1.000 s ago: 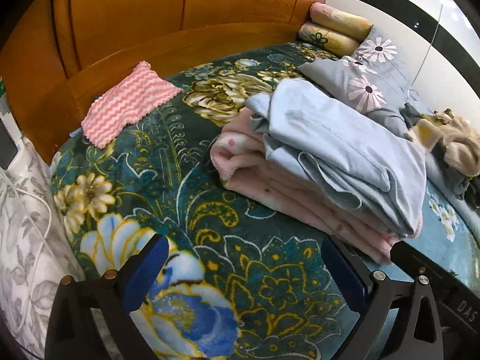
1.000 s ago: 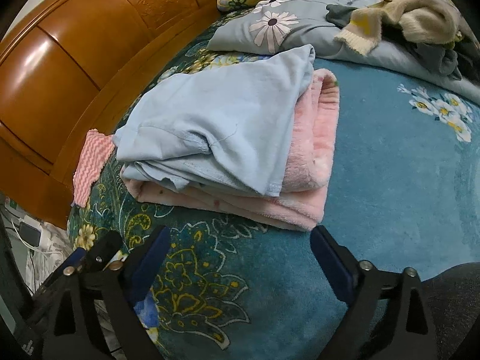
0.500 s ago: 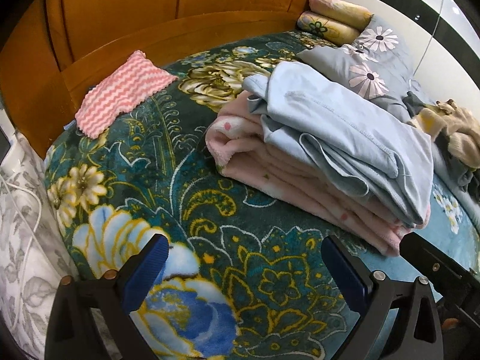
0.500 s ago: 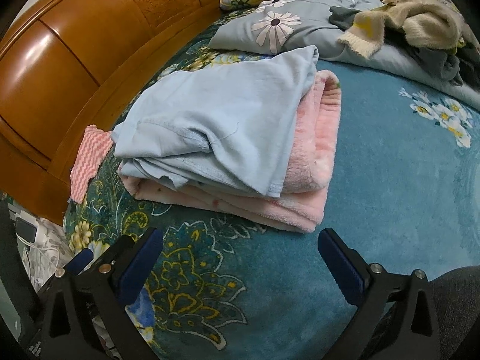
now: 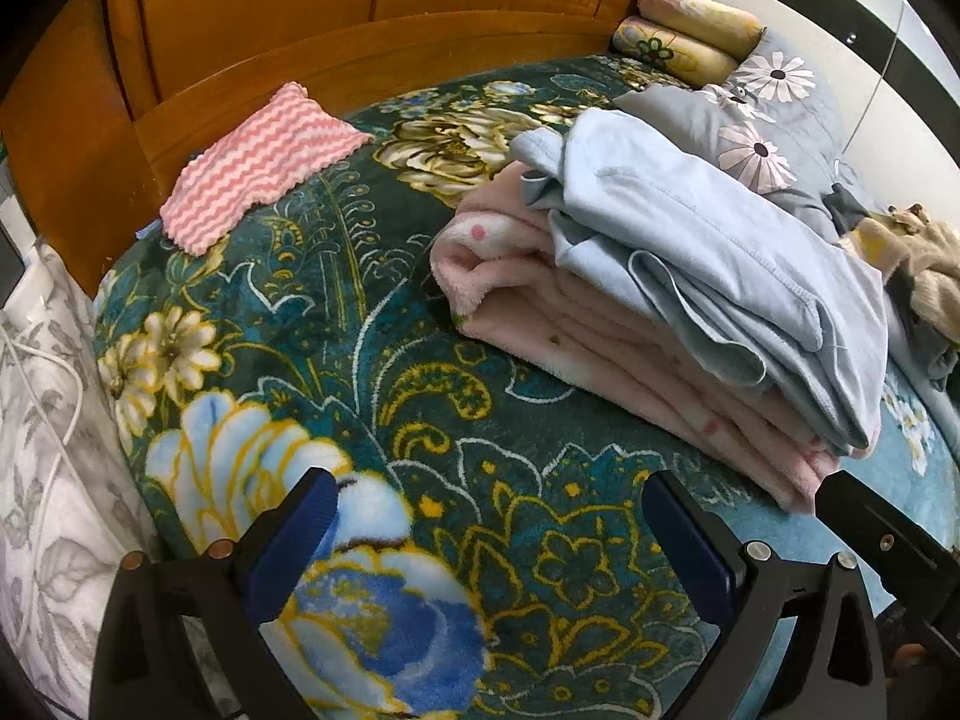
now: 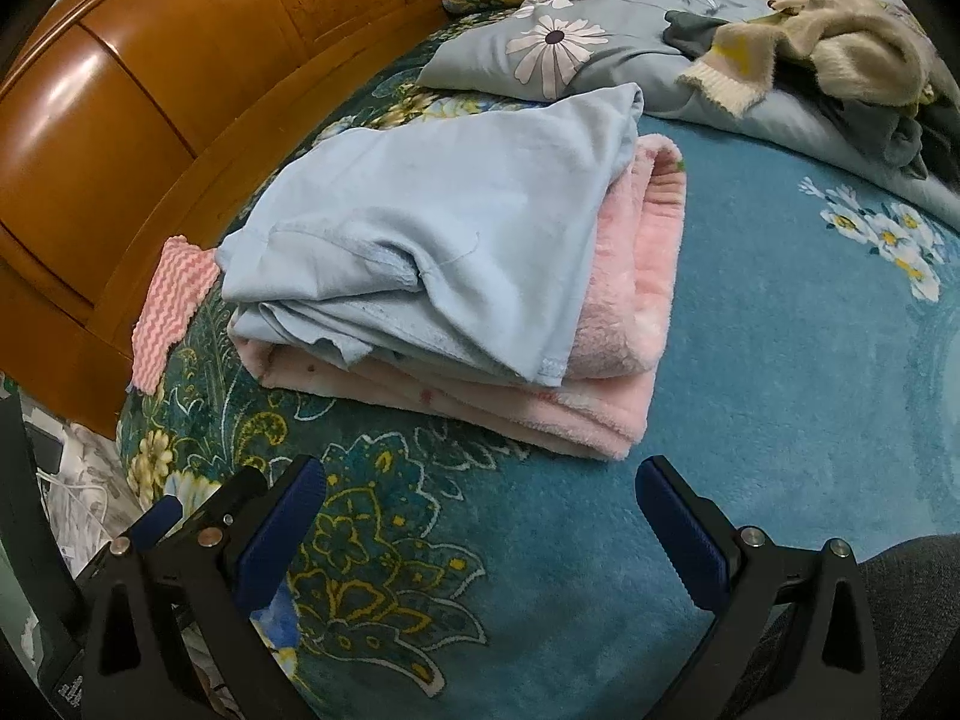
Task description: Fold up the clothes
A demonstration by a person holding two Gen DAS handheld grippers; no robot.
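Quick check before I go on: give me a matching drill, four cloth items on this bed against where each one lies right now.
Items:
1. light blue garment
2. pink fleece blanket
3. pink zigzag cloth
4. beige fuzzy garment

Places:
A. by the wooden headboard
B. bottom of the folded stack
C. crumpled on the grey daisy bedding
D. top of the folded stack

Pairs: 1-D, 2-B, 3-A, 4-C
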